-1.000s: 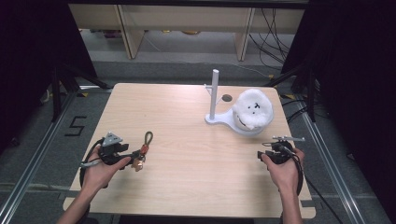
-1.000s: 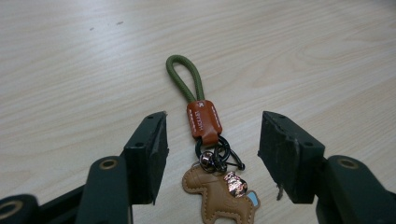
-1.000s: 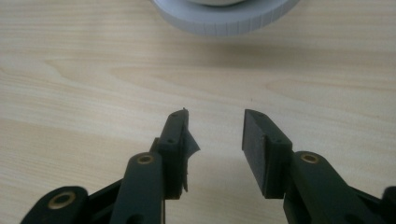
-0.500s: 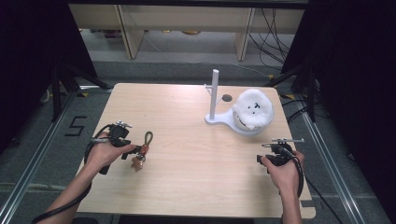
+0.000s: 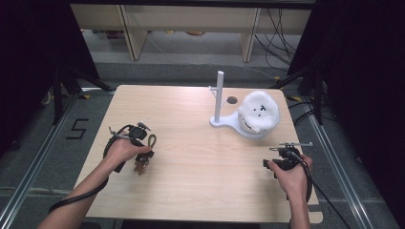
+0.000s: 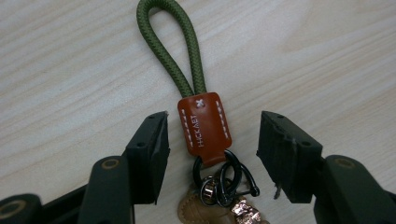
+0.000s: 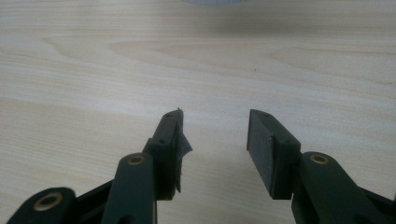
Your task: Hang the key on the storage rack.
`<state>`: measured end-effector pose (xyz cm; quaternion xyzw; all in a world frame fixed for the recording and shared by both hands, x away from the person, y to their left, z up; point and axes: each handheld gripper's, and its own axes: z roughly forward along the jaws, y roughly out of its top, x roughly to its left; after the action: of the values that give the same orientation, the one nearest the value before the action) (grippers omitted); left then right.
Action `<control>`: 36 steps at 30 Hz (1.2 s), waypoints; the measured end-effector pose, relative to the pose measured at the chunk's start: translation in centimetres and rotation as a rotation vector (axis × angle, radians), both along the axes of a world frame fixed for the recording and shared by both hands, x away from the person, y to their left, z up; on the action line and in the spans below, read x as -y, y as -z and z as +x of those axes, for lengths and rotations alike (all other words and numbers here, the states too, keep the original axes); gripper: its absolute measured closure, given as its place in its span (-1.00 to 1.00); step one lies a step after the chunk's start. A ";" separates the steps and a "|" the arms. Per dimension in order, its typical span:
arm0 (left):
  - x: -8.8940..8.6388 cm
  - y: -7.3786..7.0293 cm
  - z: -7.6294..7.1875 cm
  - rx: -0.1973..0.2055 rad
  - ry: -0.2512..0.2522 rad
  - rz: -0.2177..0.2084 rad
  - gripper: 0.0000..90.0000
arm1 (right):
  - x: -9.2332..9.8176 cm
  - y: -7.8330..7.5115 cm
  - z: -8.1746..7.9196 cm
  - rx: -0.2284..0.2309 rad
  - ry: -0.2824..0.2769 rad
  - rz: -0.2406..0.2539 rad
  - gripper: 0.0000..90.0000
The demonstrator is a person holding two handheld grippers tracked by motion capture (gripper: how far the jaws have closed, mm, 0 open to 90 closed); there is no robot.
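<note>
Pale wood worktop (image 5: 200,157); left gripper view resolves stitching on keychain (image 6: 204,126), high view doesn't. Keychain lies flat between left claw (image 6: 212,140) jaws, spread, untouched. Right claw (image 7: 214,140) open, just widening, nothing between

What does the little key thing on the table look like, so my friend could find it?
Start at the light wooden table and look to its left side, where the left gripper hangs over it with open jaws. Between them lies the keychain: a green rope loop, a brown leather tab with white stitching, and dark metal rings. Nothing else nearby is green.
</note>
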<state>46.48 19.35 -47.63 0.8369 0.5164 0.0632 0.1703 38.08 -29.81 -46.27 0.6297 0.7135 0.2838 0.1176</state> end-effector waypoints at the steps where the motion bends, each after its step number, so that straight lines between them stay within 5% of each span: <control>1: -0.1 0.0 0.2 0.005 0.013 0.011 -0.04 | 0.1 0.1 0.0 0.002 0.004 -0.022 0.26; 21: -0.1 0.5 1.3 -0.107 0.006 0.063 0.04 | -0.7 0.0 0.0 -0.034 0.020 0.004 0.23; 24: 0.0 0.7 1.4 -0.091 0.006 0.058 0.07 | -0.5 0.3 0.2 -0.007 -0.013 -0.023 0.23; 26: 0.3 0.4 1.6 -0.118 0.004 0.078 0.09 | -0.6 0.1 0.0 -0.021 -0.003 -0.048 0.23; 33: 0.5 0.7 2.0 -0.115 0.008 0.090 0.14 | -0.6 0.1 0.1 -0.022 -0.003 -0.051 0.23; 36: 0.6 0.7 2.0 -0.108 0.020 0.095 0.16 | -0.7 0.3 0.1 -0.017 -0.023 -0.004 0.23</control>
<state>48.44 18.72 -48.31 0.8512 0.5131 0.0406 0.1028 38.22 -29.09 -46.54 0.6236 0.7222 0.2785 0.1097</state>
